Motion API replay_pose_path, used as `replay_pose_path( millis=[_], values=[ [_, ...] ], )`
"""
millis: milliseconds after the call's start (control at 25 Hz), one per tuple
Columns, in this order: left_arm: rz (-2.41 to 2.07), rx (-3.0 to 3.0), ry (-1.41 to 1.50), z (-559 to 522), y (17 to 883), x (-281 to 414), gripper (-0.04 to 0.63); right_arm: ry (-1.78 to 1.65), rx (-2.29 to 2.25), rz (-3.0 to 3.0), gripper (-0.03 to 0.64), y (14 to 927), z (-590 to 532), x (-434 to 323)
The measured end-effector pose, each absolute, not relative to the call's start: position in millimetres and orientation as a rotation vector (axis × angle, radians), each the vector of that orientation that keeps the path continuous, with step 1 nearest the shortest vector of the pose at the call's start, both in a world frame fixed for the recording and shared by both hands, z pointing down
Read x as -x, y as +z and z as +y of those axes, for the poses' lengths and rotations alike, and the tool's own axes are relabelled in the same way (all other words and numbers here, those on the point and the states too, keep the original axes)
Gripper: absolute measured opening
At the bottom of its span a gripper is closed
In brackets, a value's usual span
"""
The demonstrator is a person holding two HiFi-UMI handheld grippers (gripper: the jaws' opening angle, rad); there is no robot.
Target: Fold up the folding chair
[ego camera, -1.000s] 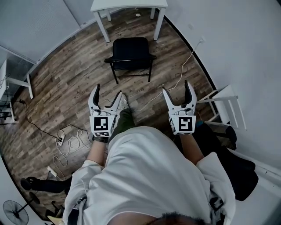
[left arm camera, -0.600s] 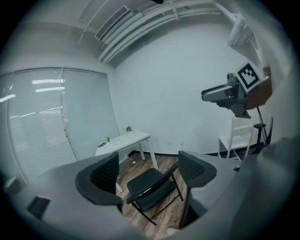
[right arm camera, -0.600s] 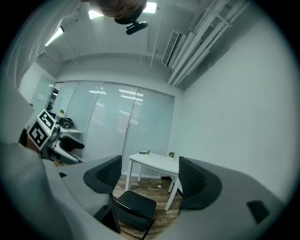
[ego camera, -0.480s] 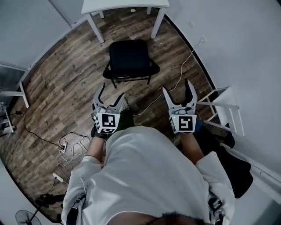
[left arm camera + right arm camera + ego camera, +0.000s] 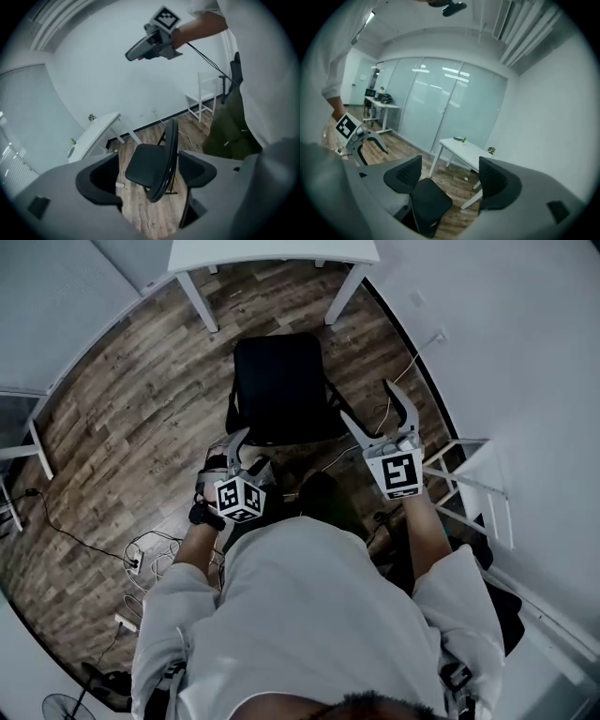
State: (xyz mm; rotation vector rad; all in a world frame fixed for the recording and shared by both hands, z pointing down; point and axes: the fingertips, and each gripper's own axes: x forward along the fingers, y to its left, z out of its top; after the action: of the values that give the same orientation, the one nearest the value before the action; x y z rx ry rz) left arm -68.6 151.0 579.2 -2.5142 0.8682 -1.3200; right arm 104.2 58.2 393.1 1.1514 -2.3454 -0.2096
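While the folding chair (image 5: 277, 385) stands fully open on the wood floor (image 5: 122, 409), seat flat and back upright, nothing of the folding is done. It sits directly ahead of the person, all legs on the boards, a cable (image 5: 398, 381) trailing past its right side.

Left tool (image 5: 246, 454): held low, just short of the chair's near edge, not touching. Jaws spread, nothing between them; its own view looks past them to the chair, seen edge-on and a little way off.

Right tool (image 5: 367, 401): held higher and out to the chair's right, beside the frame but apart from it. Jaws also spread and empty; its view shows the seat below and beyond them.

Arms: both forearms reach forward from the body, the left elbow bent and close in, the right one stretched further out and raised.

Judgement: approach stage only. Left to do: take hold of the seat or the back, swing the seat up against the back, close the legs together.
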Motion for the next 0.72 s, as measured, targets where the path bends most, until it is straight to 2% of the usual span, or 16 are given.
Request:
replay_pose_path(
  millis=[400, 480, 600, 720],
  values=[
    [0.505, 2.556, -1.645, 109, 694, 55, 0.402, -0.277, -0.33, -2.035, 0.383, 598, -94, -82],
    [0.432, 2.616, -1.718, 108, 704, 54, 0.411, -0.247, -0.219, -1.991, 0.383, 641, -115, -78],
    [0.307, 2.687, -1.784, 110, 709, 52, 0.377, -0.177, -0.071, -1.949, 0.383, 695, -142, -71],
    [0.107, 2.731, -1.862, 122, 712, 45, 0.375, -0.094, 0.053, -1.897, 0.383, 747, -163, -67]
  ],
)
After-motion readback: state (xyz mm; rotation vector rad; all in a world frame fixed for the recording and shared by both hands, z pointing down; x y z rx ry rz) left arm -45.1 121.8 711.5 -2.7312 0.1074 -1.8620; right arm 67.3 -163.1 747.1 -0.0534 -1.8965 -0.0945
